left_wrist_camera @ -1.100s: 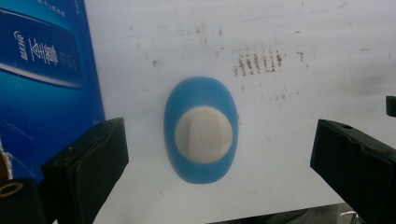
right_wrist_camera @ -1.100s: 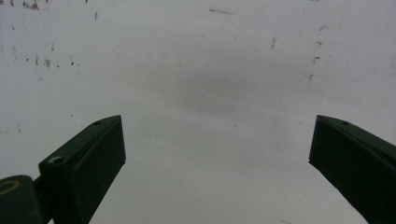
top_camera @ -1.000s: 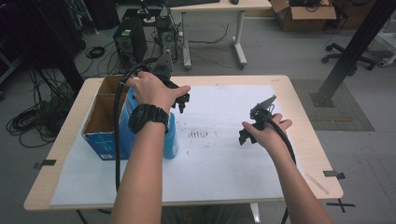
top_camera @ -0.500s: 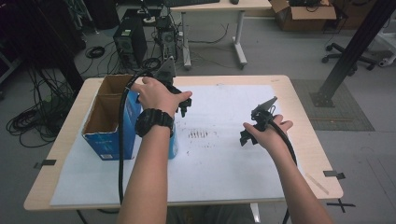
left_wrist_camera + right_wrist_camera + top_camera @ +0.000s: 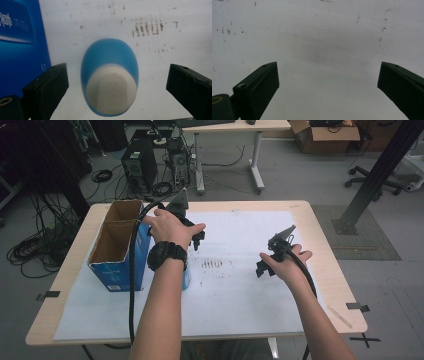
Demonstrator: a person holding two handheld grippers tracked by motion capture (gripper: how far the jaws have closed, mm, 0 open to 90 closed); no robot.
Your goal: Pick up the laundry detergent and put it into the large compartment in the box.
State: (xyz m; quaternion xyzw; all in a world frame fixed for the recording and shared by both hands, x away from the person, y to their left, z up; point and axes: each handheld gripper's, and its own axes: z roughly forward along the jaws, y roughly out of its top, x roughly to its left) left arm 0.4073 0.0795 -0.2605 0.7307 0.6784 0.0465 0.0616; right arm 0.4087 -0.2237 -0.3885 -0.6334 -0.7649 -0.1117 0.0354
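**Left gripper poised wide over a blue-and-white object**

While its jaws stand wide apart and hold nothing, the left gripper looks straight down on a blue, egg-shaped object with a white inset, which lies on the white sheet between the two jaws, touching neither. Just beside that object, toward the table's left edge, stands the blue cardboard box, open at the top; its printed wall shows next to one jaw in the left gripper view. From the high view, the left hand is held palm-down over the gripper, a black watch on the wrist and the forearm stretched forward. Well apart to the right, the right gripper also gapes wide and empty over bare sheet, the right hand cupping it from below, with its cable trailing back along the forearm.
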